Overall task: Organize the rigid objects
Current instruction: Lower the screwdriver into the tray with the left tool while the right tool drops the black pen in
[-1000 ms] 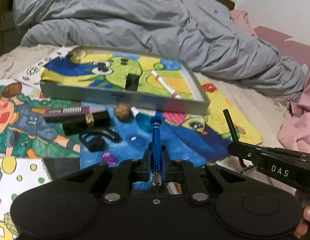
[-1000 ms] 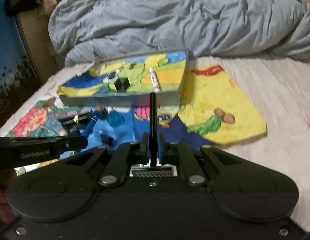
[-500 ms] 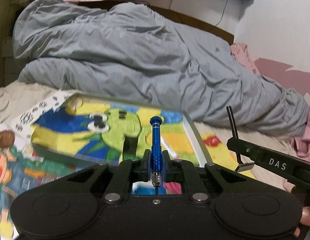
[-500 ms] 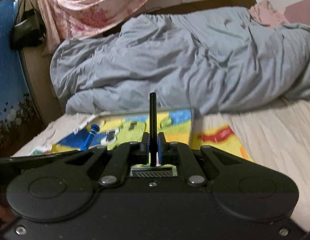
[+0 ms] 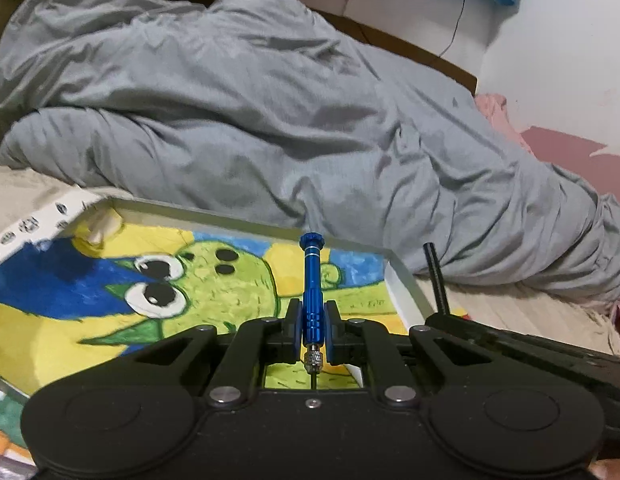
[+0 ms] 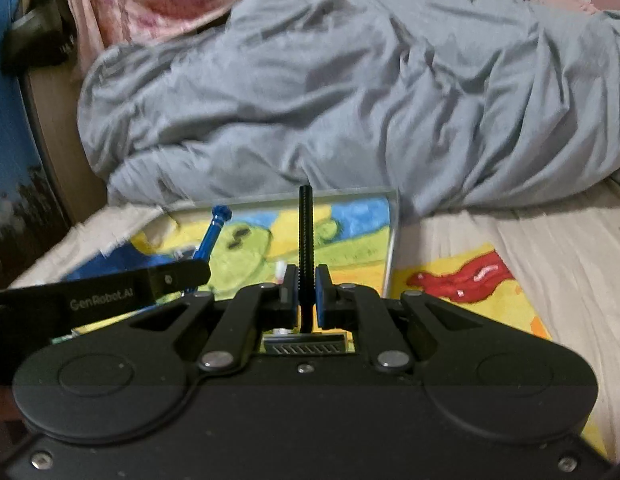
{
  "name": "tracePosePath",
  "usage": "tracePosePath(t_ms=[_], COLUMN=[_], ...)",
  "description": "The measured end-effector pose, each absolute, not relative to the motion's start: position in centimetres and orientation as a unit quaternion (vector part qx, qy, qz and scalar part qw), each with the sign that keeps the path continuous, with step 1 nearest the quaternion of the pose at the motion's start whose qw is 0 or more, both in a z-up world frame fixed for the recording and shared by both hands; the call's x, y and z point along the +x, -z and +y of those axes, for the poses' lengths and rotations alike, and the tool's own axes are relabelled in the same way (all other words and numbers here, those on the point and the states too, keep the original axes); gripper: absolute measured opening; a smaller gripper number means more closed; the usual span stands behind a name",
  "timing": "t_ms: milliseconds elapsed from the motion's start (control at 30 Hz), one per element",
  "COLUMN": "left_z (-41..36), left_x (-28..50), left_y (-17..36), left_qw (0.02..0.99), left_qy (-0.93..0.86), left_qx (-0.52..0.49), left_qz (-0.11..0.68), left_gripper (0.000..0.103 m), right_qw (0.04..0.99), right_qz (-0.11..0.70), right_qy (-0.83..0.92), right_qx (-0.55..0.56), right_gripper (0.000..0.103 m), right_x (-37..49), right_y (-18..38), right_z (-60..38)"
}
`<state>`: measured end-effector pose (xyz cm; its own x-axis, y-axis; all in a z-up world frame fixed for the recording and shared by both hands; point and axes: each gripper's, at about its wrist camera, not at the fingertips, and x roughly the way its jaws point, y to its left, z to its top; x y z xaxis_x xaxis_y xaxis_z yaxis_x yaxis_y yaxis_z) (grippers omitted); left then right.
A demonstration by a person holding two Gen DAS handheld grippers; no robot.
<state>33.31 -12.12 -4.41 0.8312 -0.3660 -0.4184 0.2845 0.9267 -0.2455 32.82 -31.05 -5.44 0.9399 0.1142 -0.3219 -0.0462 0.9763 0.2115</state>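
Note:
My left gripper [image 5: 312, 322] is shut on a blue metal screwdriver [image 5: 312, 280] that points up and forward, held over the shallow grey tray [image 5: 405, 284] lined with a green cartoon picture. My right gripper [image 6: 306, 288] is shut on a thin black threaded rod [image 6: 305, 236], also over the tray [image 6: 393, 240]. The rod shows in the left wrist view [image 5: 437, 276] at the right, and the screwdriver shows in the right wrist view [image 6: 214, 232] at the left. The two grippers are side by side.
A rumpled grey duvet [image 5: 270, 120] lies right behind the tray. A yellow painted sheet [image 6: 469, 284] lies on the cream bedsheet right of the tray. A wooden headboard and pink cloth are at the back.
Both grippers have lifted and moved forward from the loose items in front of the tray to above the tray, each still holding its tool.

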Motion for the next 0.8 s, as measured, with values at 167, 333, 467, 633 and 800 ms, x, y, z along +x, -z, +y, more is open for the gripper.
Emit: tracePosePath(t_ms=[167,333,467,633,800], left_z=[-12.5,-12.5,-12.5,-12.1,-11.6], left_x=[34.3,34.4,34.2,33.9,33.4], left_y=[6.2,7.1,7.4,7.4,6.5], left_qw=[0.945,0.938,0.934,0.931,0.934], left_qy=[0.169,0.171,0.173,0.171,0.169], left_qx=[-0.085,-0.083,-0.085,-0.09,-0.089], left_qz=[0.266,0.289,0.302,0.31,0.301], left_gripper=[0.011,0.011,0.011,0.012,0.018], right_qw=[0.972,0.967,0.966,0.966,0.969], right_qz=[0.21,0.231,0.236,0.236,0.227], right_qy=[-0.043,-0.044,-0.047,-0.053,-0.057], right_qx=[0.101,0.098,0.099,0.096,0.081], right_gripper=[0.003,0.003,0.003,0.006,0.008], right_x=[34.6,35.9,35.6,34.8,33.2], right_y=[7.2,8.4,8.5,7.7,6.5], right_z=[-30.8,-30.0,-29.5,-29.8,-29.9])
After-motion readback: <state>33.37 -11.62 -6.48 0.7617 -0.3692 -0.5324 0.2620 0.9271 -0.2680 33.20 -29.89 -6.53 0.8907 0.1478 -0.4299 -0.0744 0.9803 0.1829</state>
